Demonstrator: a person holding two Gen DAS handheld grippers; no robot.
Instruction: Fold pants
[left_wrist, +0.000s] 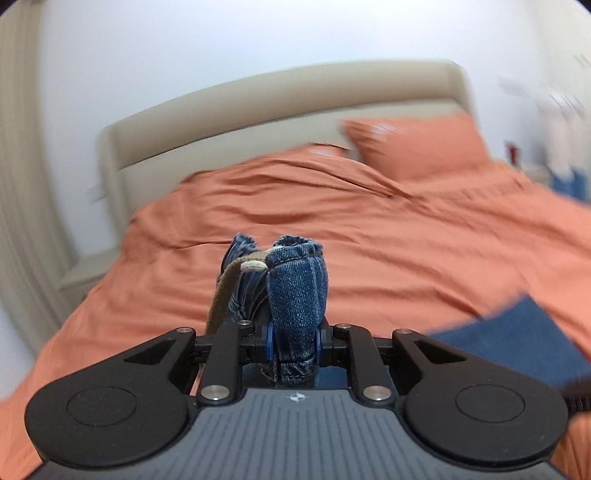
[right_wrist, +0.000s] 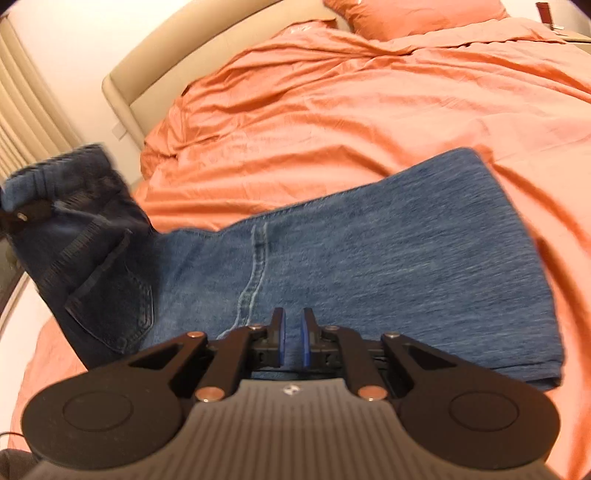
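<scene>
Blue denim pants (right_wrist: 369, 251) lie across the orange bed, legs stretched to the right. My left gripper (left_wrist: 293, 341) is shut on a bunched part of the pants' waistband (left_wrist: 295, 288), with a tan strap hanging beside it; in the right wrist view that end (right_wrist: 74, 206) is lifted at the left. My right gripper (right_wrist: 293, 338) hovers low over the pants' near edge, its blue pads a narrow gap apart, nothing visibly between them. A corner of the pants (left_wrist: 517, 339) shows at the lower right in the left wrist view.
The bed has an orange duvet (right_wrist: 369, 92) and orange pillows (left_wrist: 417, 144) against a beige headboard (left_wrist: 258, 110). A white wall stands behind, a beige curtain at the left. Small items sit on a nightstand (left_wrist: 535, 166) at the far right.
</scene>
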